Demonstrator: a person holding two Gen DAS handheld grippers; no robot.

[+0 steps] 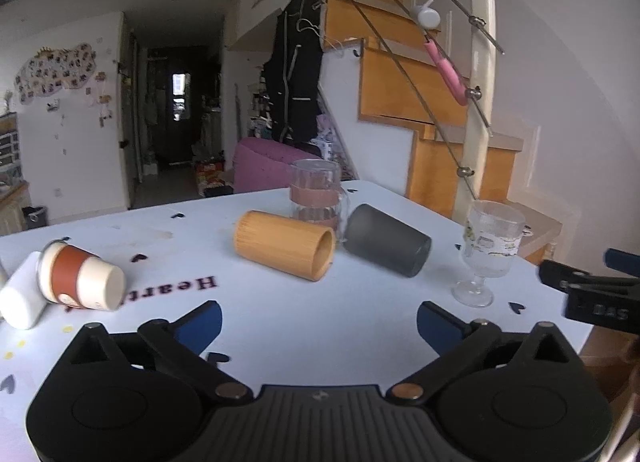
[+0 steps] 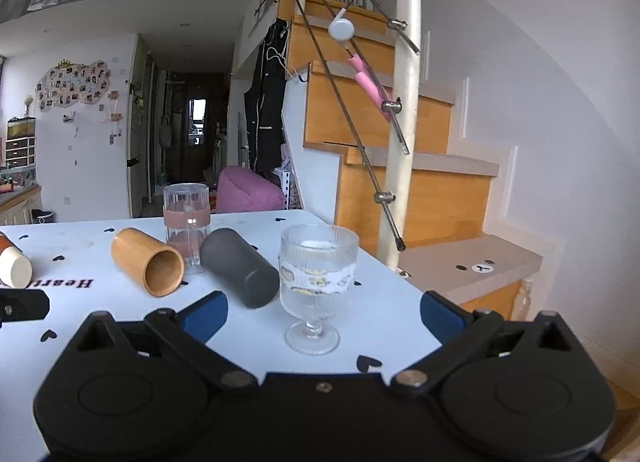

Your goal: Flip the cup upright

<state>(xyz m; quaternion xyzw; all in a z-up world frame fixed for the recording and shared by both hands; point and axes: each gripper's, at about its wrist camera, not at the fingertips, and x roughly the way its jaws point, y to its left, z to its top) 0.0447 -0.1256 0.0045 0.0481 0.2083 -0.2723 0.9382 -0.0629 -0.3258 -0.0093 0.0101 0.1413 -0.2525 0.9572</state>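
On the white table (image 1: 280, 326) a bamboo cup (image 1: 285, 245) lies on its side, mouth toward me; it also shows in the right wrist view (image 2: 148, 261). A dark grey cup (image 1: 387, 240) (image 2: 240, 267) lies on its side beside it. A paper coffee cup with an orange sleeve (image 1: 80, 276) (image 2: 14, 265) lies on its side at the left. A stemmed glass (image 1: 490, 252) (image 2: 316, 286) stands upright. My left gripper (image 1: 319, 322) is open and empty, short of the bamboo cup. My right gripper (image 2: 324, 312) is open around the stemmed glass without touching it.
A tall glass mug with a brown band (image 1: 316, 194) (image 2: 187, 222) stands upright behind the lying cups. A white object (image 1: 22, 296) lies against the paper cup. The table's right edge (image 2: 404, 286) drops toward a wooden staircase (image 2: 420, 190) with a white railing post (image 2: 404, 102).
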